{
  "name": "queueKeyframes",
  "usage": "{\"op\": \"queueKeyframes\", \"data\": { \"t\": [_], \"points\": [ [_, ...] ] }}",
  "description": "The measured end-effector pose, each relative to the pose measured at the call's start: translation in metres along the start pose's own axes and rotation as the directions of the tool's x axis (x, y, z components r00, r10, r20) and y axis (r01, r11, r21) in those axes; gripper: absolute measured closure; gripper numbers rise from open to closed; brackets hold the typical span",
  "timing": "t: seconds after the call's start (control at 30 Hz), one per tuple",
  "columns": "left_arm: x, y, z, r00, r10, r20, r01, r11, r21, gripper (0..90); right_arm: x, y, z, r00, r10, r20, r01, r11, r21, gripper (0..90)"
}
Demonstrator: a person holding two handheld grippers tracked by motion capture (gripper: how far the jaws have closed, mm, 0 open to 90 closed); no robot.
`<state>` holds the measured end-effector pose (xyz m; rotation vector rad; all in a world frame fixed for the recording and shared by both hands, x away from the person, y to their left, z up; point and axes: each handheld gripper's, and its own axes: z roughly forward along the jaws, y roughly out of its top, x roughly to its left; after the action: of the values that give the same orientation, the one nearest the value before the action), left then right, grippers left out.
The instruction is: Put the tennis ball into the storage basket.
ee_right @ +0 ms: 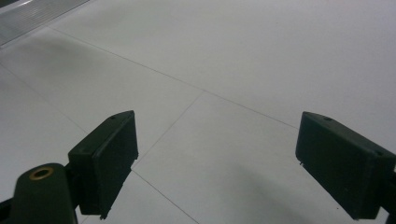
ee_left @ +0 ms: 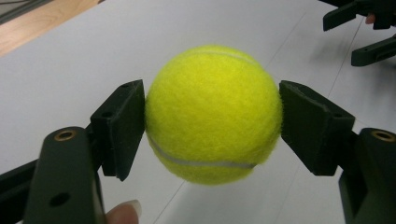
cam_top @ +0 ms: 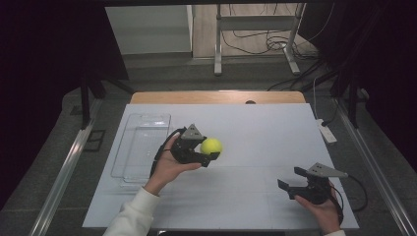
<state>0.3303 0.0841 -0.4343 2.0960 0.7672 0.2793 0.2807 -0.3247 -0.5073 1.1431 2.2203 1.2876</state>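
A yellow tennis ball (cam_top: 212, 146) (ee_left: 214, 113) sits between the jaws of my left gripper (cam_top: 210, 149) (ee_left: 212, 126), which is shut on it left of the table's middle. Both black pads (ee_left: 122, 126) press the ball's sides, and it looks held just above the white table. My right gripper (cam_top: 292, 180) (ee_right: 219, 168) rests at the front right of the table, open, with nothing between its jaws; bare white surface lies beneath them. The right gripper (ee_left: 362, 32) also appears far off in the left gripper view.
A clear plastic tray (cam_top: 140, 147) lies on the left part of the white table (cam_top: 255, 132), just left of my left hand. A wooden edge (cam_top: 216, 97) runs along the far side. A white power strip (cam_top: 325, 130) lies off the table's right edge.
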Motion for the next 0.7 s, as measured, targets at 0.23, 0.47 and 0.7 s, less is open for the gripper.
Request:
{"op": "queueKeyframes", "data": {
  "t": [0.23,0.47,0.7],
  "points": [
    [0.003,0.001,-0.008,0.9999,-0.013,-0.011,0.012,0.9995,-0.030,26.7,0.000,-0.001,-0.001,1.0000,0.006,0.000,-0.006,1.000,-0.001,13.3],
    [0.005,0.002,-0.013,0.9995,-0.020,-0.025,0.018,0.9984,-0.053,26.7,-0.001,-0.001,-0.002,1.0000,0.006,0.004,-0.006,1.000,-0.002,13.3],
    [0.007,0.002,-0.016,0.9992,-0.023,-0.033,0.021,0.9979,-0.060,26.7,-0.001,-0.001,-0.001,1.0000,0.004,0.000,-0.004,1.000,0.001,13.3]
  ]
}}
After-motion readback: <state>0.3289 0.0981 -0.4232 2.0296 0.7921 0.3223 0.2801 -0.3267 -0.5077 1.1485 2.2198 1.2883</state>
